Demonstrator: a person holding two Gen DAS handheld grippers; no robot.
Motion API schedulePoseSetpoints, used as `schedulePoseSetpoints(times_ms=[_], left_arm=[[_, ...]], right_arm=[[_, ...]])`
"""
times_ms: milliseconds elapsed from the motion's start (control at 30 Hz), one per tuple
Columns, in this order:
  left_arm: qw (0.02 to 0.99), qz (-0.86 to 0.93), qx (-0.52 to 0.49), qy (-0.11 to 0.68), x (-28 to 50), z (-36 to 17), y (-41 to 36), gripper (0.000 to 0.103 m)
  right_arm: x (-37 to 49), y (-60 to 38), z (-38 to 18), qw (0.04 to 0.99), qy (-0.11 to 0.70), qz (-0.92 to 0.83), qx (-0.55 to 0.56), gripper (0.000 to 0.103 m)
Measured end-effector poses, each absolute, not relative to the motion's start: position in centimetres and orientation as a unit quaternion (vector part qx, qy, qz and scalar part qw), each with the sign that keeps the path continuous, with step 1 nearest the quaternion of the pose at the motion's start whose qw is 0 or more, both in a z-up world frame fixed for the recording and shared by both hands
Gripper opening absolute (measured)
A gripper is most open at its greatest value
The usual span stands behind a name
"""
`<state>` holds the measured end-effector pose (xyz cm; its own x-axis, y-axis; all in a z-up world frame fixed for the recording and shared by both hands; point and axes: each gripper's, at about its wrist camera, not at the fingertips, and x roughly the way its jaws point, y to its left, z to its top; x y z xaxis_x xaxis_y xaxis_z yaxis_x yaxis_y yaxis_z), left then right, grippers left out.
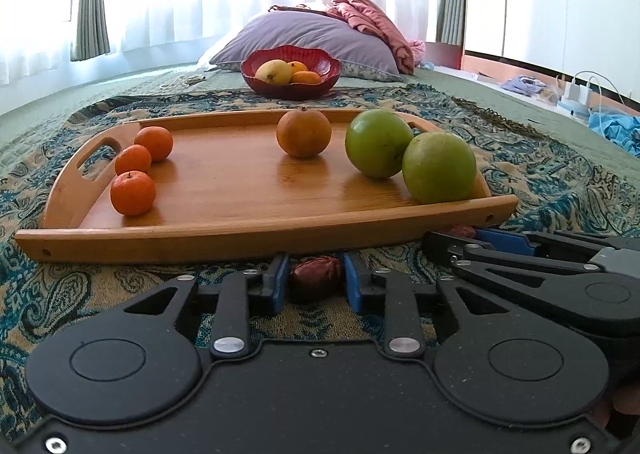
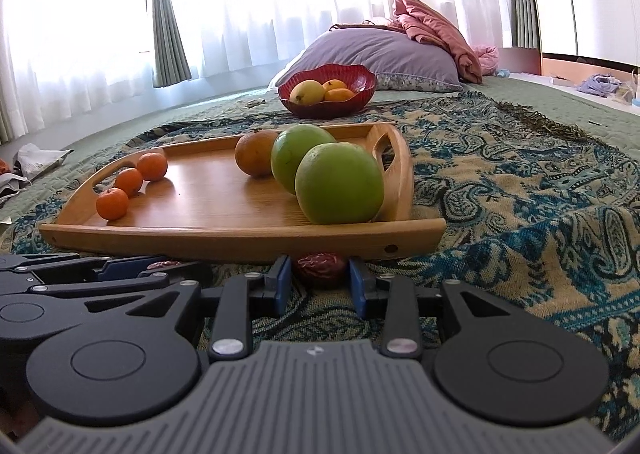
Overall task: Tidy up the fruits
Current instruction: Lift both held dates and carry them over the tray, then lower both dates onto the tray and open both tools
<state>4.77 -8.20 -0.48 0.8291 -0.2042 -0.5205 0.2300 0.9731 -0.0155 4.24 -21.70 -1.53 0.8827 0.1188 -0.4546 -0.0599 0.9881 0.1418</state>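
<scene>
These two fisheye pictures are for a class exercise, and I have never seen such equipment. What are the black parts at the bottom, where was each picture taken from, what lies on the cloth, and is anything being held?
The black parts are two hand-held grippers, each with two blue-padded fingers; a person carries one in each hand. Each picture comes from a camera mounted on one gripper, looking forward along its fingers.

In the left wrist view, the left gripper has a dark red date between its fingers. In the right wrist view, the right gripper has a second date between its fingers. Whether either is squeezed tight I cannot tell.

On the patterned cloth lies a wooden tray carrying three small mandarins, one larger orange and two green fruits. Behind it stands a red bowl holding yellow and orange fruit.
</scene>
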Motion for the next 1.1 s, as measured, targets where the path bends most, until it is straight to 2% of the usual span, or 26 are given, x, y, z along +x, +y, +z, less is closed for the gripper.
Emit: schedulePoseSetpoints(times_ms=[400, 1100], left_arm=[[0.957, -0.1, 0.023, 0.271, 4.4, 0.9, -7.0, 0.027], [0.965, -0.088, 0.015, 0.248, 6.2, 4.3, -3.9, 0.027]], right_arm=[[3.7, -20.7, -0.7, 0.97, 0.232, 0.055, 0.057, 0.035], [4.5, -18.2, 2.6, 0.976, 0.201, 0.077, 0.036, 0.034]])
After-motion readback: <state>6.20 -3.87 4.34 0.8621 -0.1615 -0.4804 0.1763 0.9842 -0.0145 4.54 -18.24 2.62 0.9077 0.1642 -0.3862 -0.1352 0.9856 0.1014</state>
